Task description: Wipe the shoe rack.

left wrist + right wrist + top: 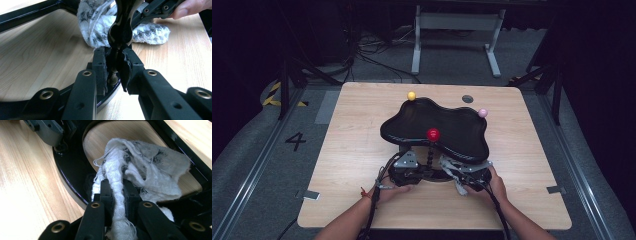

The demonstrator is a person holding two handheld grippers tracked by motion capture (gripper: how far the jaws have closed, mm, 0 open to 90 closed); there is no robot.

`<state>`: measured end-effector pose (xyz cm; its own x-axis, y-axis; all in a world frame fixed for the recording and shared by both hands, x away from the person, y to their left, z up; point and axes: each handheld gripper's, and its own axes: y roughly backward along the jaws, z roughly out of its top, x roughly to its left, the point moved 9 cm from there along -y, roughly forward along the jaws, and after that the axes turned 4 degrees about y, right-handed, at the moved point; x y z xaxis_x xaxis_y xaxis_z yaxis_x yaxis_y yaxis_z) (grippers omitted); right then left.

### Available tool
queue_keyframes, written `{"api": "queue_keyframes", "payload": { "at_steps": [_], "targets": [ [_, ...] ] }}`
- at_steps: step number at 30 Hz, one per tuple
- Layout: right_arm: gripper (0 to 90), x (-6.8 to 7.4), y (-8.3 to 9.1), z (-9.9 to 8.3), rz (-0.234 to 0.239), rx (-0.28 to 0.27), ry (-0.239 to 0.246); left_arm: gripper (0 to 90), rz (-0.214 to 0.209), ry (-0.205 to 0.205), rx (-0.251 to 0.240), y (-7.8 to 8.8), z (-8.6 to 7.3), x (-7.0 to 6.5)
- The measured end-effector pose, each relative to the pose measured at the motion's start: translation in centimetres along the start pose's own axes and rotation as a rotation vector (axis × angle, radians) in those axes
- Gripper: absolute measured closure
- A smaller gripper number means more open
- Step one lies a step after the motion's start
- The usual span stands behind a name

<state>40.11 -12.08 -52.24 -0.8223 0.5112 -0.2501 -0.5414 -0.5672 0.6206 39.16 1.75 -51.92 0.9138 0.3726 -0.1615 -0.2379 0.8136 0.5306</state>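
A: Hands first, high view: left gripper (404, 167) and right gripper (467, 172) sit close together at the desk's (362, 145) near edge, under a black wavy tray-like stand (447, 125). Red ball (433, 134) on its stem, yellow ball (411, 95) and pink ball (482, 113) at the rim.

B: Left gripper view?

A: Jaws closed on the stand's glossy black upright (120, 32), pinched between the pads. White cloth (95, 22) bunched just behind it on the desk.

B: Right gripper view?

A: Jaws clamped on a twisted strip of the white cloth (140, 167), which drapes over the black ring base (72, 175).
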Motion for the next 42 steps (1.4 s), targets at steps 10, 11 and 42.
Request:
{"api": "queue_keyframes", "payload": {
  "at_steps": [10, 11, 42],
  "targets": [
    [81.3, 0.9, -0.5, 1.1, 0.000, -0.014, 0.022, 74.8, 0.003, -0.017, 0.006, 0.0, 0.0, 0.1],
    [81.3, 1.1, -0.5, 1.2, 0.005, -0.016, 0.023, 74.8, 0.004, -0.017, 0.006, 0.0, 0.0, 0.1],
    [80.6, -3.9, 0.5, -2.0, -0.068, -0.042, -0.049, 74.9, -0.028, -0.009, 0.019, 0.0, -0.1, 0.2]
  ]
}}
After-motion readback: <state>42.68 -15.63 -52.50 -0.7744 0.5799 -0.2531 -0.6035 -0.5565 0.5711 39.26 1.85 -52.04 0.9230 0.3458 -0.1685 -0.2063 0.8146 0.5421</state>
